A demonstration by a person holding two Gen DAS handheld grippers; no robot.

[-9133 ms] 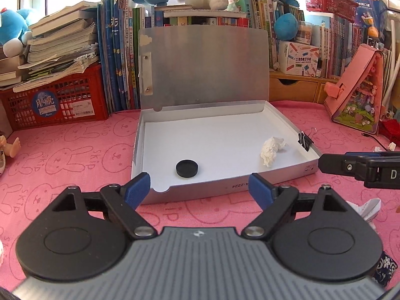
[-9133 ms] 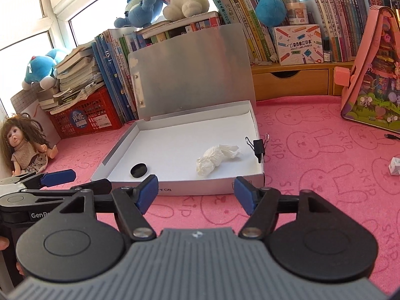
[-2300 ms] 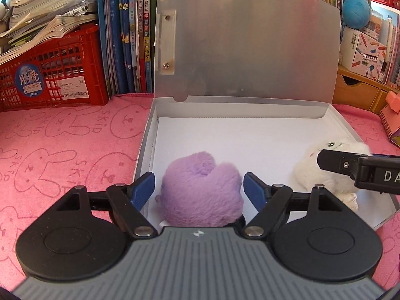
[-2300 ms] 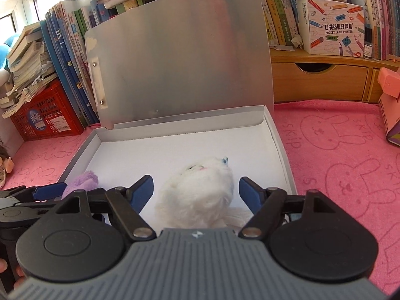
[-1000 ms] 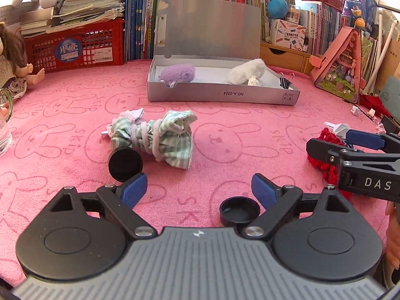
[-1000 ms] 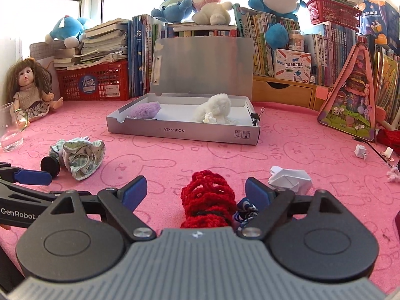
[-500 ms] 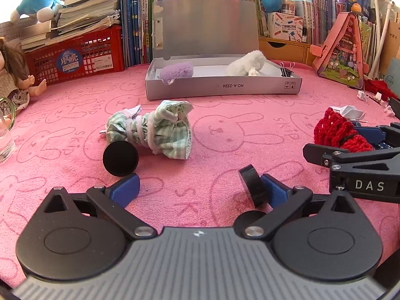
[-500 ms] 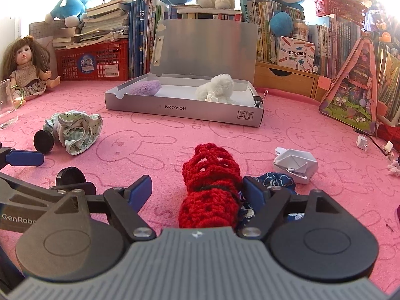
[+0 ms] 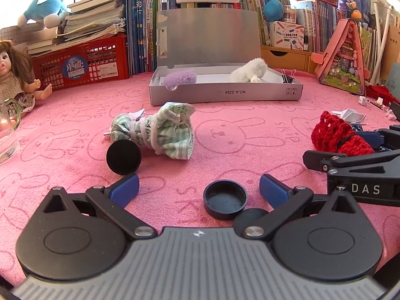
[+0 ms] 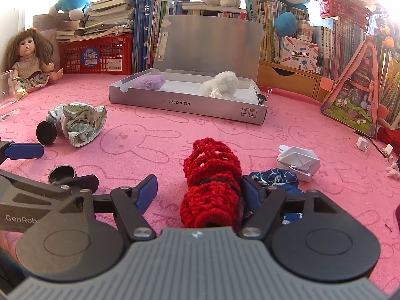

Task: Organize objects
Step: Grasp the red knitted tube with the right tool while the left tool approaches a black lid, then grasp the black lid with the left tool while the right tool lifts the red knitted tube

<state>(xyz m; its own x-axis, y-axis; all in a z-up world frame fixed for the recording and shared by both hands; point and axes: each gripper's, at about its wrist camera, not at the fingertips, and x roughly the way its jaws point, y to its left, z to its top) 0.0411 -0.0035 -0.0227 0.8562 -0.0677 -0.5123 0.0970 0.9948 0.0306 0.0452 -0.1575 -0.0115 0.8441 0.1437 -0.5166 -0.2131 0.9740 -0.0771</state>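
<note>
My left gripper [image 9: 198, 191] stands wide open, low over the pink cloth. A small black cap [image 9: 225, 198] lies hollow side up between its fingers, nearer the right one and touching neither. My right gripper [image 10: 200, 192] has its jaws closing around a red knitted piece [image 10: 212, 187]. The right pad touches the knit, while the left pad is still apart from it. The open silver box [image 9: 225, 92] at the back holds a purple plush [image 9: 180, 77] and a white plush [image 9: 250, 73].
A green checked cloth bundle [image 9: 160, 132] with a black disc [image 9: 123, 157] at its end lies ahead on the left. Beside the red knit are a folded white paper [image 10: 297, 161] and blue cloth [image 10: 275, 177]. A glass [image 10: 7, 100] and a doll [image 10: 27, 60] sit at far left.
The black cap, earlier on edge against the left gripper's right finger, now lies flat on the cloth. The right gripper's fingers have drawn closer around the red knit.
</note>
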